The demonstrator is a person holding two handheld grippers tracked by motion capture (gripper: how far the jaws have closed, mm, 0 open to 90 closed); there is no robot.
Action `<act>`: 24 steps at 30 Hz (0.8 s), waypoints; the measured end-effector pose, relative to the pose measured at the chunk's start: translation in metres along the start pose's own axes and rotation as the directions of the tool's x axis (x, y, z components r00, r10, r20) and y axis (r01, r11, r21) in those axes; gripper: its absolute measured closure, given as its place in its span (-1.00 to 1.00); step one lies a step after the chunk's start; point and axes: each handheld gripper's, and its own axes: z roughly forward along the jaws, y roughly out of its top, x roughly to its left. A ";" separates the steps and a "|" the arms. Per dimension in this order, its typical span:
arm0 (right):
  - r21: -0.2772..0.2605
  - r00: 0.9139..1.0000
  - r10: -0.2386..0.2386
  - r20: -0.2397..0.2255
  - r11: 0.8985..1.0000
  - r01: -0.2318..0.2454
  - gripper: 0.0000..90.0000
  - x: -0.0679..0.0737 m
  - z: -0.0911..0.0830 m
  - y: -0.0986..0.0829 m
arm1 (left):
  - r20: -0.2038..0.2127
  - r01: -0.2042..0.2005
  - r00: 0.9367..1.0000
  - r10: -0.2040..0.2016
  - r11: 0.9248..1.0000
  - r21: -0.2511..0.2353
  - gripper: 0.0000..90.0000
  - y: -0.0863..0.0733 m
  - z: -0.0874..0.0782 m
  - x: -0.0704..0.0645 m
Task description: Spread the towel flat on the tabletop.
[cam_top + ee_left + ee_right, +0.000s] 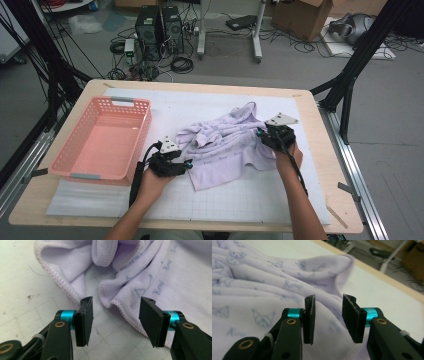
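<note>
White gridded mat (280,195) covers the table; a crumpled lilac towel (225,147) lies mid-mat, right of the pink basket (100,140), long axis running left-right; its blue script is too small to read; left gripper (115,322) and right gripper (328,317) both gape at its edges.

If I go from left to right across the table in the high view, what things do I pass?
Pink basket → left hand-held gripper → crumpled purple towel → right hand-held gripper.
</note>
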 end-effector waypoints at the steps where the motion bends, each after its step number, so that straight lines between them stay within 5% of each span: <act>1: -0.005 1.000 0.008 0.003 1.000 -0.008 0.39 -0.004 -0.009 -0.005 | 0.008 0.012 1.000 -0.012 1.000 -0.005 0.01 0.000 -0.001 0.000; 4: -0.014 0.999 0.047 0.013 0.999 -0.046 0.40 -0.013 -0.034 -0.025 | 0.033 0.018 0.999 -0.018 1.000 -0.006 0.01 -0.002 -0.005 -0.002; 8: 0.037 0.990 0.140 -0.007 0.989 -0.140 0.41 -0.022 -0.055 -0.060 | 0.058 0.020 0.998 -0.019 1.000 -0.006 0.01 -0.004 -0.009 -0.007; 12: 0.103 0.972 0.173 -0.159 0.982 -0.158 0.28 -0.020 -0.053 -0.082 | 0.103 0.012 0.995 -0.014 1.000 0.015 -0.02 -0.007 -0.008 -0.021; 14: 0.133 0.969 0.172 -0.178 0.980 -0.150 0.24 -0.015 -0.047 -0.086 | 0.114 -0.009 0.993 0.004 0.999 0.038 -0.06 -0.010 -0.005 -0.030; 17: 0.164 0.966 0.208 -0.154 0.969 -0.183 0.33 -0.012 -0.039 -0.090 | 0.076 -0.043 0.996 0.039 0.998 0.047 -0.17 -0.014 -0.002 -0.044; 19: 0.168 0.961 0.223 -0.165 0.966 -0.195 0.76 -0.010 -0.041 -0.090 | 0.031 -0.076 0.997 0.074 0.996 0.050 -0.17 -0.015 -0.002 -0.052; 21: 0.170 0.964 0.211 -0.162 0.968 -0.184 0.86 -0.003 -0.045 -0.090 | 0.015 -0.088 0.996 0.088 0.995 0.039 -0.01 -0.017 -0.003 -0.058; 24: 0.177 0.962 0.220 -0.159 0.965 -0.191 0.88 0.002 -0.053 -0.092 | 0.056 -0.131 0.990 0.129 0.991 0.029 0.74 -0.019 -0.006 -0.067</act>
